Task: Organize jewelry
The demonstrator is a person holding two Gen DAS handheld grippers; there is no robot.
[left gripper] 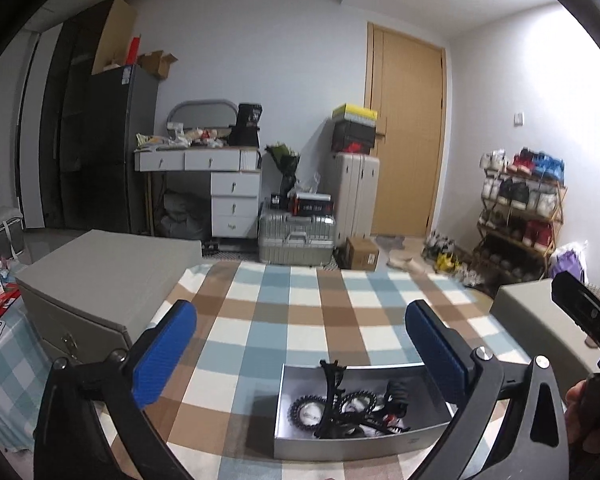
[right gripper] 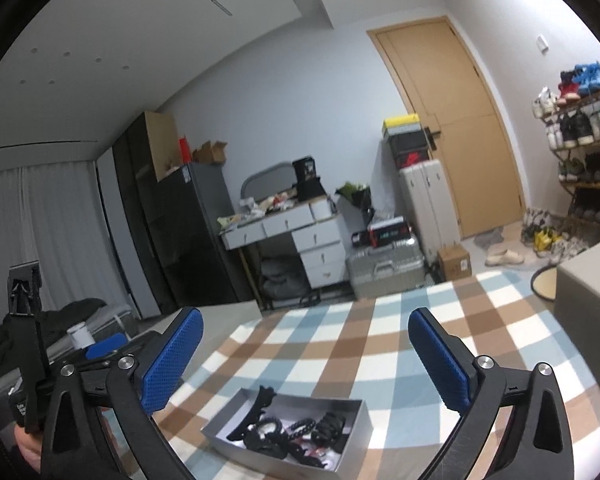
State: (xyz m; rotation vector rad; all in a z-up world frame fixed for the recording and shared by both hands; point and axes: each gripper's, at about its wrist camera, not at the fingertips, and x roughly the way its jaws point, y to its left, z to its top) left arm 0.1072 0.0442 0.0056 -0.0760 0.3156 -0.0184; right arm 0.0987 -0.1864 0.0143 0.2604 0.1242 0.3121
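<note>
A silver open tray (left gripper: 340, 450) sits on the checked tablecloth near me, with black jewelry pieces (left gripper: 340, 404) piled in it: beaded bracelets and a claw-shaped clip. It also shows in the right wrist view (right gripper: 356, 428) with the black pieces (right gripper: 296, 432). My left gripper (left gripper: 300, 344) is open and empty, held above and just behind the tray. My right gripper (right gripper: 306, 356) is open and empty, above the tray. The right gripper's body shows at the right edge of the left wrist view (left gripper: 584, 312).
A grey box (left gripper: 100, 280) stands on the table's left side and another grey box (left gripper: 540, 320) on its right. The checked tablecloth (left gripper: 300, 300) stretches ahead. Beyond are a white desk (left gripper: 220, 184), suitcases (left gripper: 300, 236), a door and a shoe rack (left gripper: 520, 216).
</note>
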